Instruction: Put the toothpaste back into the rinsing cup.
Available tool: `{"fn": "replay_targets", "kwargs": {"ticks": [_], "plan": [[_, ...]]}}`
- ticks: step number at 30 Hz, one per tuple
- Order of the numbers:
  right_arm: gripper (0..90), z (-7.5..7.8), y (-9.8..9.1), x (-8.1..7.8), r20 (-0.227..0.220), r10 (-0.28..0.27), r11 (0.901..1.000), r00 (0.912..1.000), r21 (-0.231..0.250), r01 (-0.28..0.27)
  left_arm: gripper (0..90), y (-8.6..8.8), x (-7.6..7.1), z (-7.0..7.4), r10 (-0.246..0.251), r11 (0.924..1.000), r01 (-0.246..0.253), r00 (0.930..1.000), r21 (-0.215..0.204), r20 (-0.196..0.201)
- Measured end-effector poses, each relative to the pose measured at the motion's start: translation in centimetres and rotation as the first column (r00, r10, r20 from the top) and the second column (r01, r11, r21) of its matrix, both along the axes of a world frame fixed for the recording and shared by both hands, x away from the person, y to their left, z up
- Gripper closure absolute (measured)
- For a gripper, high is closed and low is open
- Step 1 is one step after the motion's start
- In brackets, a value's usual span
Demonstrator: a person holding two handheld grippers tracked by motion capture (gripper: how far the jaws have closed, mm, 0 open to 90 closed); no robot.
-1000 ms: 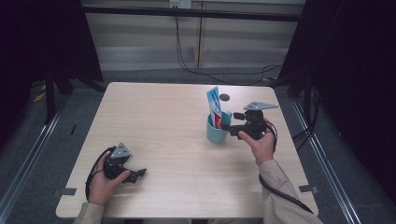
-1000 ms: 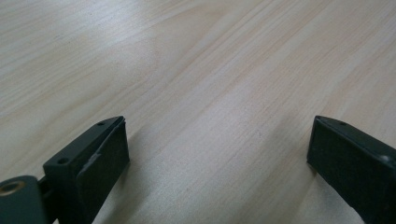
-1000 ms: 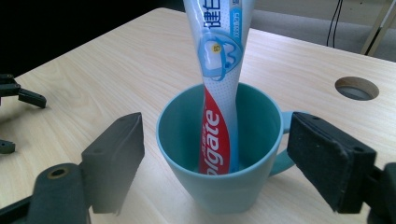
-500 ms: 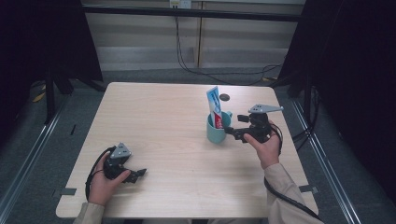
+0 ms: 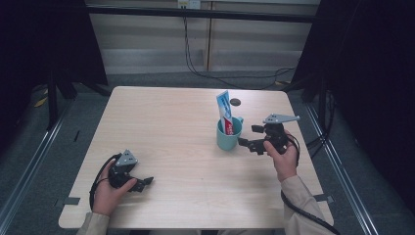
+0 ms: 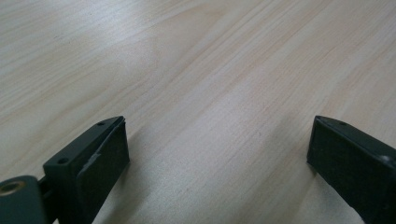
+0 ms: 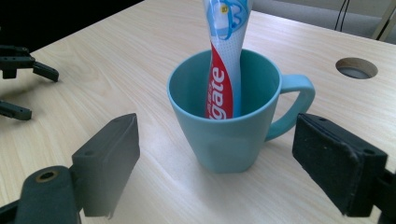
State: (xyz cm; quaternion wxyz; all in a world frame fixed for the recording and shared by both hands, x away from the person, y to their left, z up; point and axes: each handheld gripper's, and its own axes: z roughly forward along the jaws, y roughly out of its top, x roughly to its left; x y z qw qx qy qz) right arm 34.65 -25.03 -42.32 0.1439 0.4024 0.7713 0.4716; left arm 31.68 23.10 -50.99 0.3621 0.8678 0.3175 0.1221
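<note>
high view: a pale wooden table point(image 5: 186, 142) carries a teal mug point(image 5: 228, 135) right of its centre, with a toothpaste tube point(image 5: 224, 111) standing upright inside it, the flat crimped end uppermost and rising well above the rim. the right claw point(image 5: 248, 146), held in the person's right hand point(image 5: 284, 155), sits just beside the mug on its right side, jaws spread and pointing toward the mug without touching it; a grey three-cornered plate point(image 5: 280, 118) tops it. the left claw point(image 5: 142, 183), held in the left hand point(image 5: 108, 193), rests low at the near left part of the table, well apart from the mug. a small round hole point(image 5: 236, 102) lies in the table top behind the mug.

right gripper view: the mug point(image 7: 229, 116) stands between the two released jaws, clear of both, its handle point(image 7: 292, 100) turned toward the right-hand jaw. the tube point(image 7: 225, 60) leans against the mug's far inner wall, red and blue print facing the camera. the other claw point(image 7: 21, 88) appears far off at the left edge.

left gripper view: the left claw point(image 6: 217, 154) is released, jaws wide apart over bare wood grain point(image 6: 210, 84) with nothing between them.
</note>
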Motion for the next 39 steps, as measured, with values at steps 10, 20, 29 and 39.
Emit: {"fn": "replay_targets", "kwargs": {"ticks": [10, 20, 29, 39], "plan": [[14.6, -0.8, -0.6, -0.8, -0.019, 0.016, 0.9997, 0.9997, -0.02, -0.016, 5.1, 0.0, 0.0, 0.0, 0.0, 1.0, 0.0, 1.0, 0.0, 0.0], [14.6, -1.7, -1.0, -1.6, -0.026, 0.027, 0.999, 0.9993, -0.035, -0.028, 5.0, 0.0, 0.0, 0.0, 0.0, 1.0, 0.0, 1.0, 0.0, 0.0], [14.6, -2.5, -1.3, -2.4, -0.034, 0.031, 0.9982, 0.9989, -0.051, -0.033, 5.0, 0.0, 0.0, 0.0, 0.0, 1.0, 0.0, 1.0, 0.0, 0.0], [14.6, -3.4, -1.8, -3.2, -0.047, 0.033, 0.9974, 0.9983, -0.062, -0.036, 5.0, 0.0, 0.0, 0.0, -0.001, 1.0, 0.001, 1.0, 0.0, 0.0]]}}
